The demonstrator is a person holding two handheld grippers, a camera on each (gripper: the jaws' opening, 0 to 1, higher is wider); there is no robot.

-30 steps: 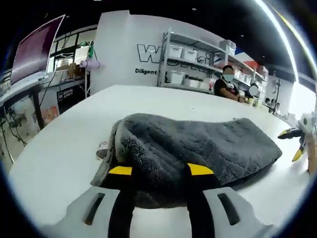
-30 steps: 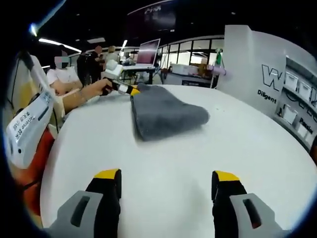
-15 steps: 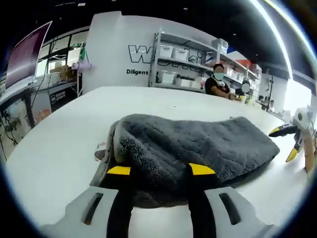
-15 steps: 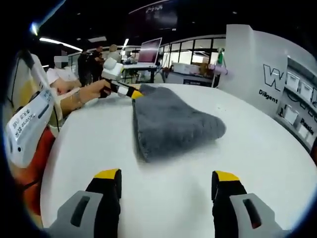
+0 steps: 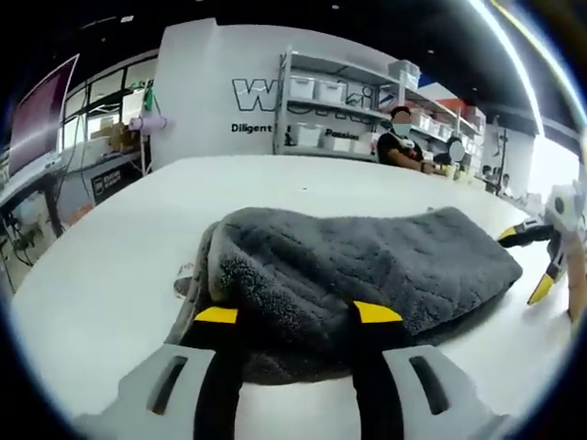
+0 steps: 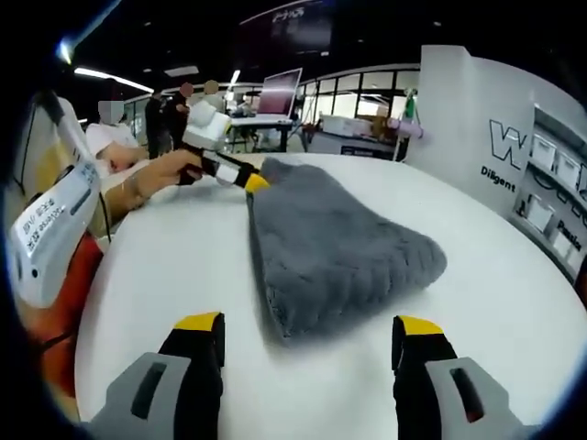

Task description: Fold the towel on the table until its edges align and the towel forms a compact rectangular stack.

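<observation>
- Towel [image 5: 367,270] is a dark grey, fluffy one, folded over into a thick, lumpy bundle lying on the white table [image 5: 101,275].
- In the right gripper view the towel [image 6: 335,247] runs away from the camera down the middle of the table [image 6: 477,275]; its near end sits just beyond the jaw tips.
- Left gripper [image 5: 298,314] has its yellow-tipped jaws spread a bit and pushed up against the near edge of the towel. The tips overlap the fabric, but I honestly can't tell if it's pinching anything.
- From the other side, the left gripper [image 6: 246,179] sits in a hand [image 6: 174,168] at the far left corner of the towel, yellow tip touching the cloth.
- Right gripper [image 6: 307,323] has its jaws wide apart, nothing between them, hovering over bare table at the towel's near end.
- In the left gripper view the right gripper [image 5: 532,261] sits off at the far right end of the towel, jaws apart.
- Shelves [image 5: 348,115] with white bins stand behind the table.
</observation>
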